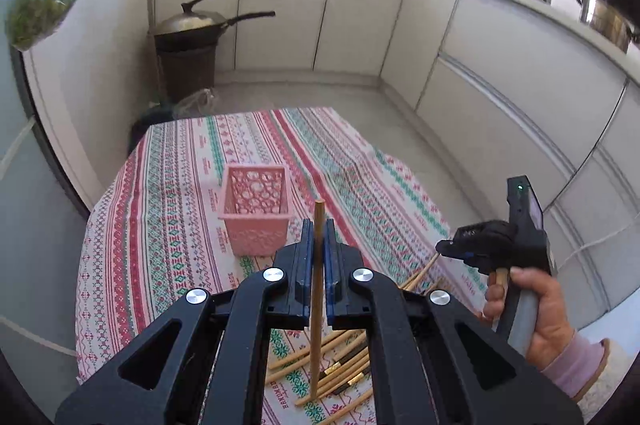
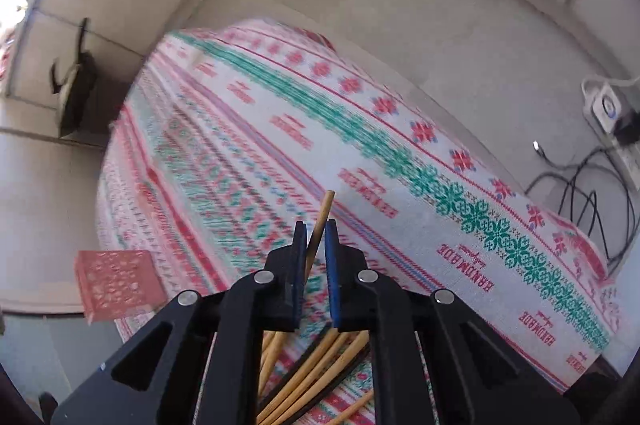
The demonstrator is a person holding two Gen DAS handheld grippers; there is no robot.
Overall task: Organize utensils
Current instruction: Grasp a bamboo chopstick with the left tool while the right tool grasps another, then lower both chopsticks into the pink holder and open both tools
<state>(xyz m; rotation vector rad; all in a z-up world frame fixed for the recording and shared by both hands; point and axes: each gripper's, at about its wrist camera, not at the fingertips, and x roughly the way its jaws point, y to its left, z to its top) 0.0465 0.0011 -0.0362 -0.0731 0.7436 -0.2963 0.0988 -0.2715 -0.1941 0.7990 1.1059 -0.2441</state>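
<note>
Chopstick point(image 1: 319, 265) stands clamped upright in the left gripper point(image 1: 319, 237), just short of the empty pink basket point(image 1: 256, 213); next, lift it over the rim.

Right gripper point(image 2: 316, 245) pinches another chopstick point(image 2: 320, 225), slanted, above the loose pile point(image 2: 320, 365); basket sits far left.
</note>
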